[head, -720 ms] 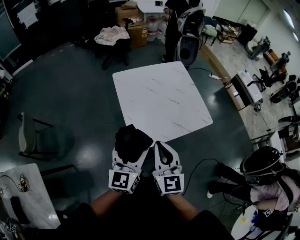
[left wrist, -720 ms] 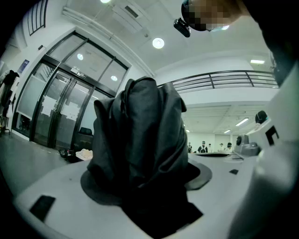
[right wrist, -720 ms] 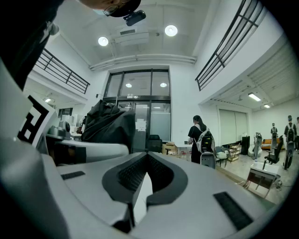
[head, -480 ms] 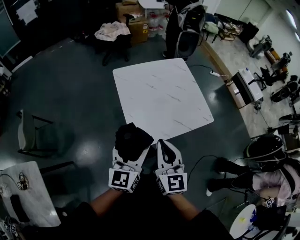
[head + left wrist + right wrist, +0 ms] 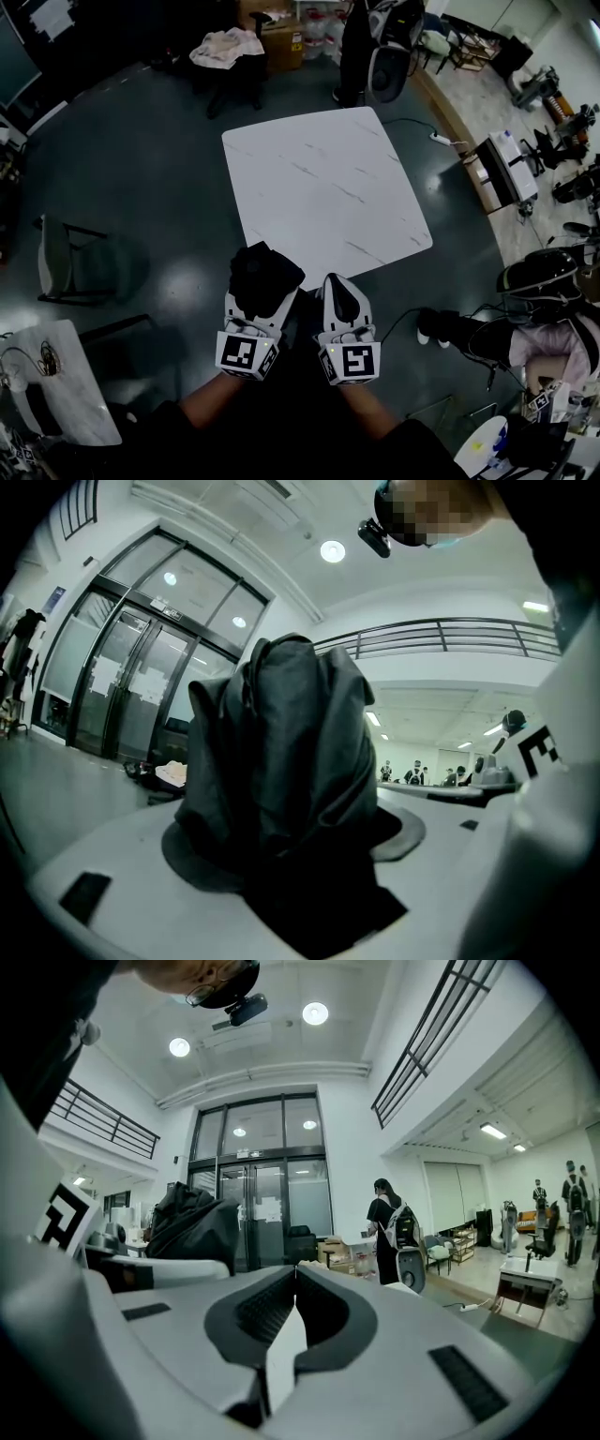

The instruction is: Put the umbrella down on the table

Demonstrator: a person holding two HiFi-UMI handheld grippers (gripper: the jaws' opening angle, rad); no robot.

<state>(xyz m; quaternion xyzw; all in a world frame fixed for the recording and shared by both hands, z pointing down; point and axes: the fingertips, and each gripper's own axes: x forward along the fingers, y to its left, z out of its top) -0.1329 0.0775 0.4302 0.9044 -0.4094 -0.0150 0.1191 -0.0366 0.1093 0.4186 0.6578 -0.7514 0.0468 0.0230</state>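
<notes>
A folded black umbrella (image 5: 263, 278) fills the jaws of my left gripper (image 5: 260, 292), which is shut on it with the jaws held wide. In the left gripper view the umbrella (image 5: 281, 771) stands up as a crumpled dark bundle between the pads. The right gripper (image 5: 339, 292) is beside it, shut, with its tips touching and nothing between them (image 5: 291, 1283). From the right gripper view the umbrella (image 5: 192, 1222) shows at the left. Both grippers hover short of the near corner of the white marble table (image 5: 323, 192), over the dark floor.
A person with a backpack (image 5: 380, 37) stands beyond the table's far corner. A chair draped with cloth (image 5: 227, 52) and cardboard boxes (image 5: 277, 42) are at the back. Another chair (image 5: 58, 272) is at the left, and a seated person with a helmet (image 5: 539, 300) at the right.
The table has shifted slightly in the head view and the grippers sit a touch lower in the picture. Both grips are unchanged.
</notes>
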